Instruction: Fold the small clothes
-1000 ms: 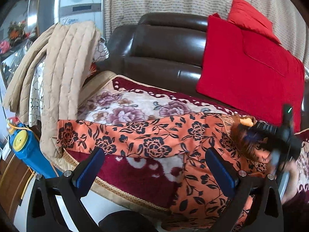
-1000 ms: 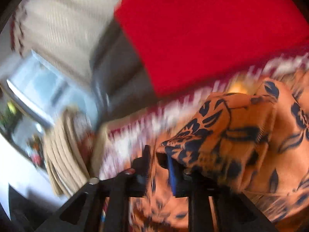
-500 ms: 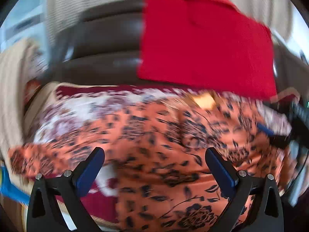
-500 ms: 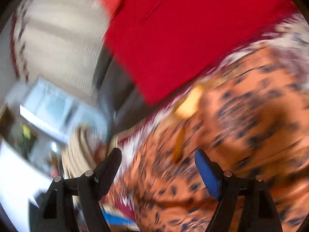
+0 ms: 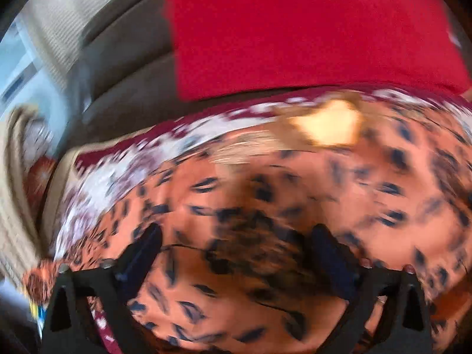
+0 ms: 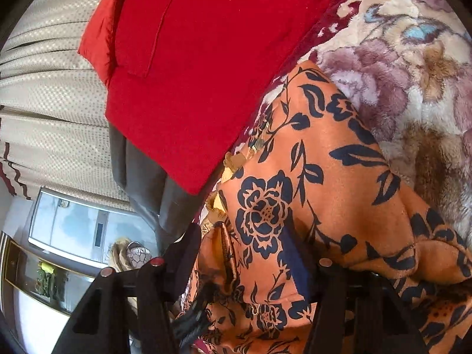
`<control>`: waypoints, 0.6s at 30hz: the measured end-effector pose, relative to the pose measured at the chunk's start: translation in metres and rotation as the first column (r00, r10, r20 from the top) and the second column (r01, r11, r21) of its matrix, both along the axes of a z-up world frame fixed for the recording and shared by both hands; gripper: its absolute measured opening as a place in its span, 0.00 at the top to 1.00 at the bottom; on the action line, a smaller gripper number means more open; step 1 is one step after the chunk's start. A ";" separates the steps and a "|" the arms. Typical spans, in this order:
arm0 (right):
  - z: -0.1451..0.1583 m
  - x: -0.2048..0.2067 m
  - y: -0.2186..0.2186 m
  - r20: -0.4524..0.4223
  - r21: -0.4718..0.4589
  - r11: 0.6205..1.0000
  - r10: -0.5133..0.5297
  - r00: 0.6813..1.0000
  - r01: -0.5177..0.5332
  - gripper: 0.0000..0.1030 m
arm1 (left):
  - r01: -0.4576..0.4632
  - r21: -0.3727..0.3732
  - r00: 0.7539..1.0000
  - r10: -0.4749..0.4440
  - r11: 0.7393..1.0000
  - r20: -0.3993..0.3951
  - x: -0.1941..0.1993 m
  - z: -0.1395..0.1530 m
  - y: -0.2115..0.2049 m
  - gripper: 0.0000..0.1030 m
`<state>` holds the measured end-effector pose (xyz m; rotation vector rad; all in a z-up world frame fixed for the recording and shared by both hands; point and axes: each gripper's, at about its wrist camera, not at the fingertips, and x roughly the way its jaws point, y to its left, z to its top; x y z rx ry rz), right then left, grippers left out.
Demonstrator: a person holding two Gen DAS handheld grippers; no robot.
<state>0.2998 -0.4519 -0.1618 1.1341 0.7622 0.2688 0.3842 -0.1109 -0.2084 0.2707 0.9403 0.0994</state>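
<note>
Orange silky garment with a dark-blue flower print bunches between both closing tongs, left gripper and right gripper; blur probably hides any pad contact.

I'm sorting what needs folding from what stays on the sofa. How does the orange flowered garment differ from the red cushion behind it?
The orange garment carries a dark flower-and-leaf print; the red cushion is plain. The orange garment lies rumpled across the floral blanket, with folds and creases; the red cushion is propped flat against the dark sofa back. The orange garment sits between the closing jaws of the right gripper; the red cushion is untouched. Both are fabric in warm colours.
</note>
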 end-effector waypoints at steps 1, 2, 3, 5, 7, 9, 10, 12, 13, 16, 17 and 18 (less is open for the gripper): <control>-0.001 0.002 0.002 0.002 -0.003 1.000 0.003 1.000 -0.003 0.42 | -0.049 -0.050 0.999 0.049 0.998 -0.003 0.003 0.005 0.020 0.18; -0.001 0.002 0.002 0.004 -0.008 1.000 0.008 1.000 -0.008 0.42 | -0.086 -0.089 0.996 0.086 0.992 -0.001 0.003 0.012 0.038 0.19; 0.003 0.004 0.016 0.007 -0.020 1.000 0.011 1.000 -0.011 0.42 | -0.128 -0.114 0.991 0.131 0.985 0.017 0.002 0.020 0.060 0.19; 0.007 0.007 0.025 0.011 -0.067 0.998 0.016 1.000 -0.015 0.42 | -0.213 -0.127 0.974 0.222 0.969 0.055 -0.004 0.035 0.102 0.19; 0.011 0.010 0.037 0.032 -0.119 0.993 0.022 0.999 -0.018 0.42 | -0.250 -0.191 0.964 0.262 0.949 0.039 -0.012 0.045 0.136 0.19; 0.020 0.014 0.058 0.090 -0.122 0.991 0.075 0.993 -0.064 0.42 | -0.224 -0.244 0.972 0.236 0.943 0.019 -0.025 0.054 0.153 0.19; 0.024 0.017 0.070 0.112 -0.112 0.988 0.119 0.987 -0.107 0.42 | -0.212 -0.244 0.974 0.224 0.946 0.024 -0.032 0.056 0.157 0.19; 0.025 0.028 0.102 0.138 -0.080 0.976 0.211 0.968 -0.202 0.42 | -0.196 -0.229 0.978 0.207 0.953 0.026 -0.052 0.057 0.171 0.19; 0.024 0.032 0.116 0.136 -0.078 0.970 0.239 0.961 -0.231 0.42 | -0.191 -0.229 0.979 0.201 0.954 0.021 -0.057 0.057 0.177 0.19; 0.018 0.049 0.153 0.083 -0.136 0.952 0.288 0.954 -0.276 0.42 | -0.229 -0.225 0.972 0.236 0.947 0.002 -0.074 0.053 0.217 0.19; 0.011 0.058 0.162 0.027 -0.153 0.948 0.286 0.958 -0.279 0.42 | -0.258 -0.226 0.965 0.264 0.939 -0.004 -0.083 0.052 0.235 0.19; 0.001 0.063 0.167 -0.031 -0.167 0.949 0.264 0.964 -0.266 0.42 | -0.286 -0.231 0.957 0.291 0.930 -0.013 -0.092 0.050 0.255 0.19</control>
